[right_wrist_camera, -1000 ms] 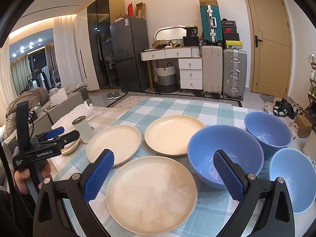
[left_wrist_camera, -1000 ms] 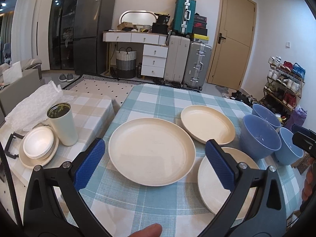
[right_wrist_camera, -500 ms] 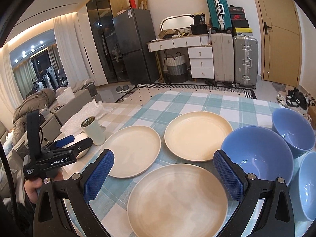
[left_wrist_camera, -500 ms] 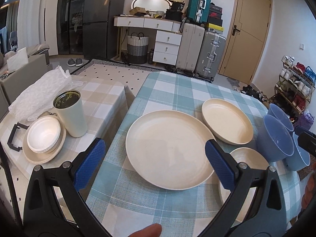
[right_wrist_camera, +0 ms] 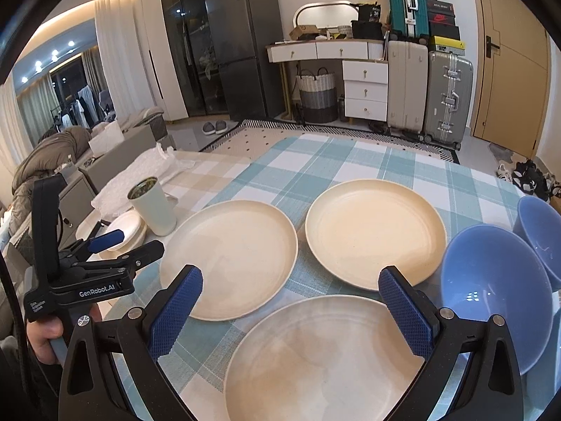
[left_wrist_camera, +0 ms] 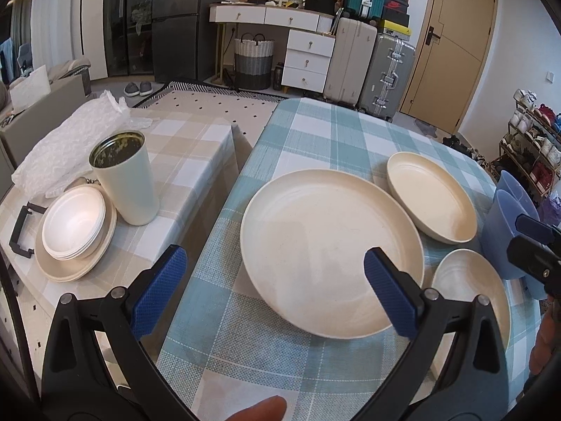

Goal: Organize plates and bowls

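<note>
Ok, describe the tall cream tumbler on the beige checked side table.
The tall cream tumbler is a matte, slightly tapered cylinder with a metal rim, lidless, its inside dark with greenish residue. It stands upright on the beige checked side table, close beside a stack of white bowls, with crumpled bubble wrap behind it.

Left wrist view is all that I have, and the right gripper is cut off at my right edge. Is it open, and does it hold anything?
Observer: The right gripper is open, nothing between its fingers; it points at the near plate.
Operator: I see the blue bowls only from the side. Is something inside?
Observer: The nearer blue bowl stands upright and is empty.
Operator: And the bowl behind it?
Observer: The farther blue bowl is cut by the frame edge; the part that shows is empty.
</note>
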A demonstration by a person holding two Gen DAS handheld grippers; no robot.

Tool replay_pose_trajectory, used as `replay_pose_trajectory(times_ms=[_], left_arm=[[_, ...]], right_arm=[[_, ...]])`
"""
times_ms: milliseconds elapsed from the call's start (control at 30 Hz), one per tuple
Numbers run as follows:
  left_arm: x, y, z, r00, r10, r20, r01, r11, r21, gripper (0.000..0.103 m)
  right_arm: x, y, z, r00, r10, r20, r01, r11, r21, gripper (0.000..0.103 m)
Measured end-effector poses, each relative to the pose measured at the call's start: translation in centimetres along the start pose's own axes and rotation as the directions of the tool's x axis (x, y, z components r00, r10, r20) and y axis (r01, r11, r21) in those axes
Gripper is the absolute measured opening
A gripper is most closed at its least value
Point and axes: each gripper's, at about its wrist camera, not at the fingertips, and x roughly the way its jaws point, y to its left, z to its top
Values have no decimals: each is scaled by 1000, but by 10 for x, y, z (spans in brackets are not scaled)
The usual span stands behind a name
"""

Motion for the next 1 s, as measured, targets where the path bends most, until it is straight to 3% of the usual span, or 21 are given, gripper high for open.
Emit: replay_pose_trajectory(times_ms=[200,567,833,900,1000], left_arm=[[23,11,-4,999,-1,-47,0,1000,-20,100],[58,22,-16,991,-37,-132,30,998,-56,84],[71,21,-22,985,-57,-162,46,996,-74,72],[74,22,-23,984,-63,-167,51,996,-79,68],[73,22,-24,985,-57,-166,47,997,-68,63]], right_arm=[[34,5,-1,998,13,-57,-13,1000,2,102],[86,2,-3,987,57,-150,-51,998,41,102],[112,2,-5,975,89,-202,-77,995,68,84],[116,2,-6,974,88,-211,-74,995,74,83],[123,1,-7,970,94,-224,-77,993,85,71]])
